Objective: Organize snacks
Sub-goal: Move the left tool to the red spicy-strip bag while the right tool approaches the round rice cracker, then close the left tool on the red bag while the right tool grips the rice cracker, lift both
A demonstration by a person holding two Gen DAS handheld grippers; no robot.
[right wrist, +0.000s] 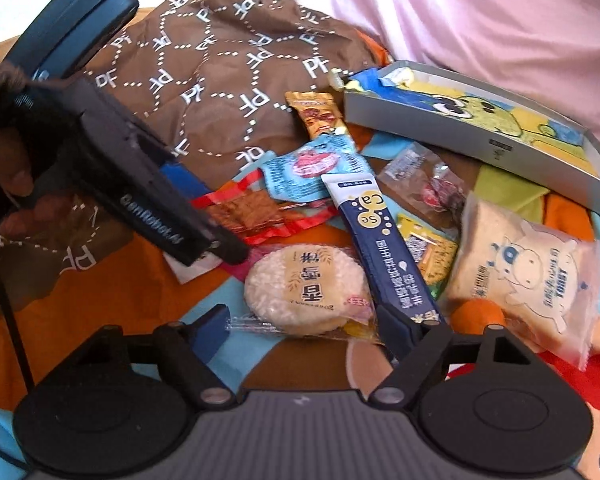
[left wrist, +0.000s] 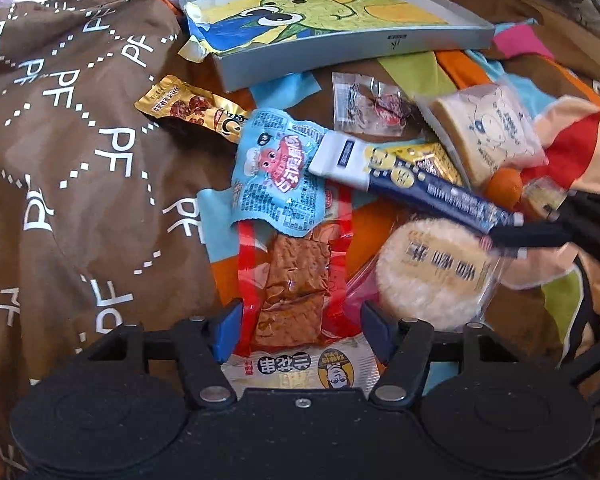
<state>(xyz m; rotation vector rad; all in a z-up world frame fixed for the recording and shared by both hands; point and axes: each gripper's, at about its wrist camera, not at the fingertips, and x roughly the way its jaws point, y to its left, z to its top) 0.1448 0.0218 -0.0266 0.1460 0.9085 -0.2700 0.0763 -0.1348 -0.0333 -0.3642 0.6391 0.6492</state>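
Red plastic wraps the tofu snack [left wrist: 296, 280], and it lies between the wide-open fingers of the left gripper [left wrist: 300, 320]. The right gripper [right wrist: 304, 328] is open too, around the rice cake [right wrist: 306, 290]. The grey box [left wrist: 340, 24] waits at the back. This looks like the picking-up step. Next, each gripper should squeeze its snack and carry it to the box.

Stick pack [right wrist: 384, 248] atop rice cracker [right wrist: 306, 292]
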